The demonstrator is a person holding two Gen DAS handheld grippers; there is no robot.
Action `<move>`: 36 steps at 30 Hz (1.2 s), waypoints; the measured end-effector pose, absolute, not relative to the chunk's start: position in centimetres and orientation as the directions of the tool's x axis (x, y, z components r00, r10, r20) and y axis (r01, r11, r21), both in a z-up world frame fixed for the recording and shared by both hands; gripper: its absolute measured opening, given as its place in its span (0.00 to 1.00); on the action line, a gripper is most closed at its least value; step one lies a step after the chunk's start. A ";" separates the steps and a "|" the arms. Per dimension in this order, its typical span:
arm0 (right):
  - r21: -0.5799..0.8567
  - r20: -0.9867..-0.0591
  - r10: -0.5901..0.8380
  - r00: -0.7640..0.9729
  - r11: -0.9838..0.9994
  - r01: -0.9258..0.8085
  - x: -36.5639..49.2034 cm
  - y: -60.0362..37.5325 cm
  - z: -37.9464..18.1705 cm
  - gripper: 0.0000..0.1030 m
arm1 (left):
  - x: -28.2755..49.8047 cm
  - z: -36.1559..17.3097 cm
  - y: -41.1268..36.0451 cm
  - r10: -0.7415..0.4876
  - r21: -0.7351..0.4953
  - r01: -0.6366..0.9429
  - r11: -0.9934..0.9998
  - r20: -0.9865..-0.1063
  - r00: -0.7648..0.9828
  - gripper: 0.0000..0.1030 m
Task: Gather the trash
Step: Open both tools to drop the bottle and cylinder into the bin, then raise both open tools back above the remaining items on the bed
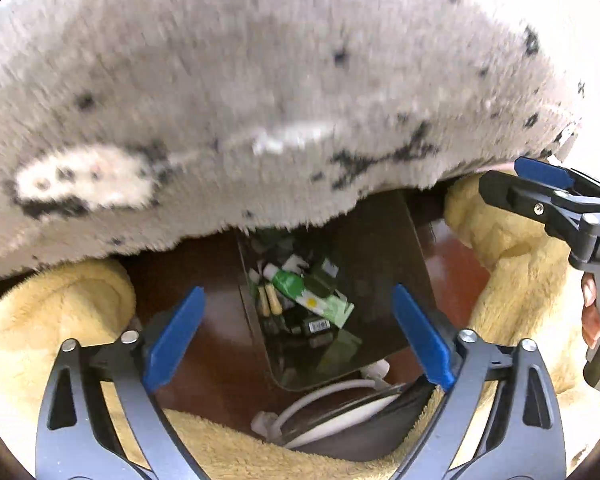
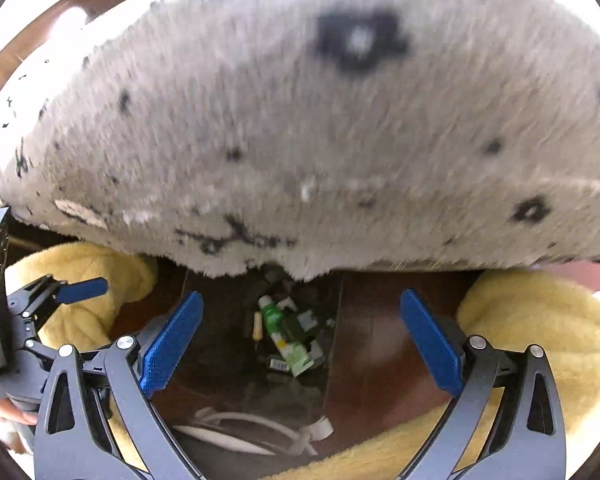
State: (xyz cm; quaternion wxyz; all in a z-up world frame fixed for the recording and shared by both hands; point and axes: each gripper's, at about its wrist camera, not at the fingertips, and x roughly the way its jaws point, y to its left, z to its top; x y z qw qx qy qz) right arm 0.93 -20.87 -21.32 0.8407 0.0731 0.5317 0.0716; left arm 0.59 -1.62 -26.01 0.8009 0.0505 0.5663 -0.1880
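A dark trash bin [image 1: 380, 260] stands open below me on a reddish-brown floor. Inside lie a green and white tube [image 1: 312, 294], two small tan sticks [image 1: 270, 300], a wrapper with a barcode [image 1: 318, 325] and other dark scraps. My left gripper [image 1: 299, 291] hangs over the bin, open, nothing between its blue pads. In the right wrist view the same bin [image 2: 220, 340] and tube [image 2: 288, 340] lie under my right gripper [image 2: 302, 299], also open and empty. Each gripper's blue fingers show at the edge of the other's view, the right's [image 1: 542, 172] and the left's [image 2: 82, 290].
A grey shaggy textile with black marks [image 1: 260, 100] overhangs the bin's far side and hides part of it. Yellow fleece fabric [image 1: 60, 320] bulges on both sides of the bin [image 2: 540, 340]. A white cable [image 1: 332, 408] lies coiled by the bin's near edge. A hand [image 1: 592, 312] grips the right gripper's handle.
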 end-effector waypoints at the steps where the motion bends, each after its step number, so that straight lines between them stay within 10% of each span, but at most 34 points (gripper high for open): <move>1: 0.197 -0.874 0.195 0.445 0.979 -0.043 0.9 -21.0 -20.5 0.96 | 0.6 -25.4 -1.5 -0.244 -0.127 0.359 0.925 -0.921 0.303 0.91; 19: 0.076 -0.717 0.104 0.689 0.995 -0.071 3.8 -22.8 -9.6 0.96 | 4.1 -12.3 1.7 -0.229 -0.044 0.313 0.949 -0.778 0.585 0.92; 36: 0.116 -0.713 0.109 0.693 0.993 -0.036 16.7 -21.8 -8.3 0.96 | 16.1 -10.9 3.8 -0.109 0.037 0.207 0.978 -0.752 0.650 0.92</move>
